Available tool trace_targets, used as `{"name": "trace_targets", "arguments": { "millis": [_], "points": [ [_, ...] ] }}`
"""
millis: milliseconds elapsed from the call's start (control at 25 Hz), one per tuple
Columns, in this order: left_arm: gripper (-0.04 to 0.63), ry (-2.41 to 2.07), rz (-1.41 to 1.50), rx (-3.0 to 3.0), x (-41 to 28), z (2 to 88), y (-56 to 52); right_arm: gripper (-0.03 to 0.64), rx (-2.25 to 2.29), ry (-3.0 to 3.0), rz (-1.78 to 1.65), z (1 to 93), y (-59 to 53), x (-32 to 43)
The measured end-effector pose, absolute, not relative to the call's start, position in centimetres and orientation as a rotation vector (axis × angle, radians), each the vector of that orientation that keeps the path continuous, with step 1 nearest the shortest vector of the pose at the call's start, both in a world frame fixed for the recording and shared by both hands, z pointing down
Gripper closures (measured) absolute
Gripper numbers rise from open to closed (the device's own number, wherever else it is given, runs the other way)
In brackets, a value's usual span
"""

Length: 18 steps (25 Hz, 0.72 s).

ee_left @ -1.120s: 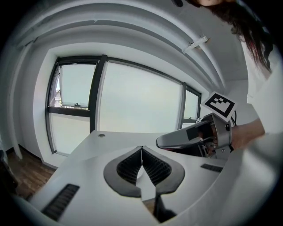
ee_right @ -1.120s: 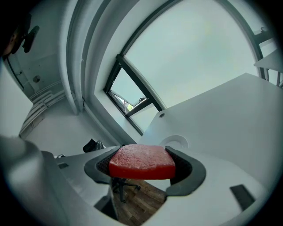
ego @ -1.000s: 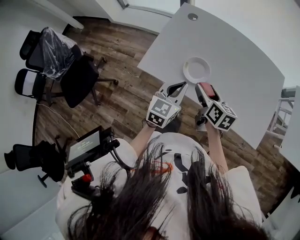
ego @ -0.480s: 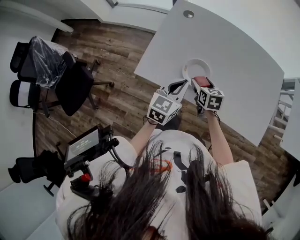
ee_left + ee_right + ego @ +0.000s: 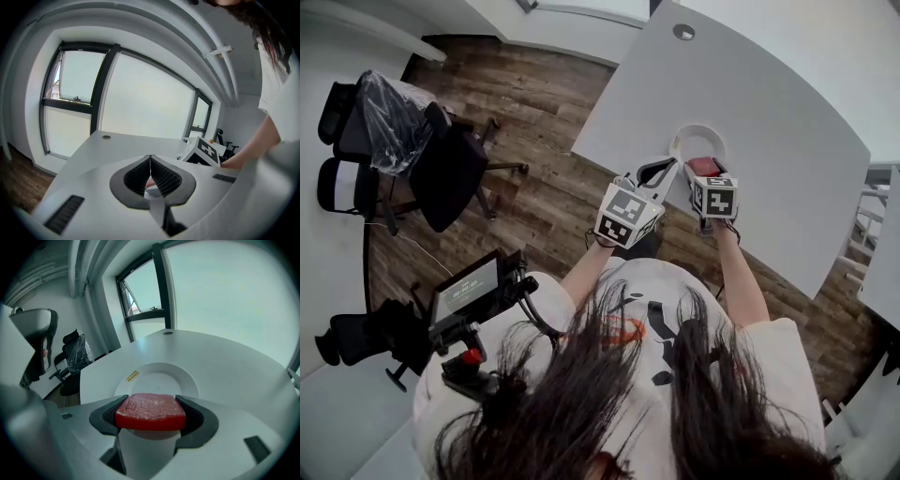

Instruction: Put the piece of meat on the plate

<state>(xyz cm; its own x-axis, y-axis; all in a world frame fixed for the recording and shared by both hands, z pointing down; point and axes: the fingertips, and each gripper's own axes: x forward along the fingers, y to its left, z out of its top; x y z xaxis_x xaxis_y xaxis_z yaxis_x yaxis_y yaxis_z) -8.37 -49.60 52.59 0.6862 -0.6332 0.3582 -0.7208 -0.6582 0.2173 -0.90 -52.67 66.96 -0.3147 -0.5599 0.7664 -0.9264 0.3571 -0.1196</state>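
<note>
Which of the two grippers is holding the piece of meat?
The right gripper: its fingers clamp the red meat; the left gripper is shut and empty.

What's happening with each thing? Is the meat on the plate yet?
Meat: gripped, held over the plate's near edge, not on it.
Plate: empty, flat on the table.
Right gripper: shut on the meat.
Left gripper: shut, holding nothing.

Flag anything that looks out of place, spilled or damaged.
Nothing is spilled or damaged. The piece of meat sits level in the right gripper, over the near side of the empty white plate. The only oddity is a small yellow strip at the plate's left edge, perhaps a label.
</note>
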Motion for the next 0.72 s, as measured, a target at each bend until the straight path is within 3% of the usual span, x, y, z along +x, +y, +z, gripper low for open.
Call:
{"name": "trace_targets", "arguments": {
  "millis": [720],
  "points": [
    [0.589,-1.032,0.356,2.571,-7.2,52.0,-49.8,0.293,1.196,-1.979,0.685,66.6,-52.5,-1.2]
  ]
}}
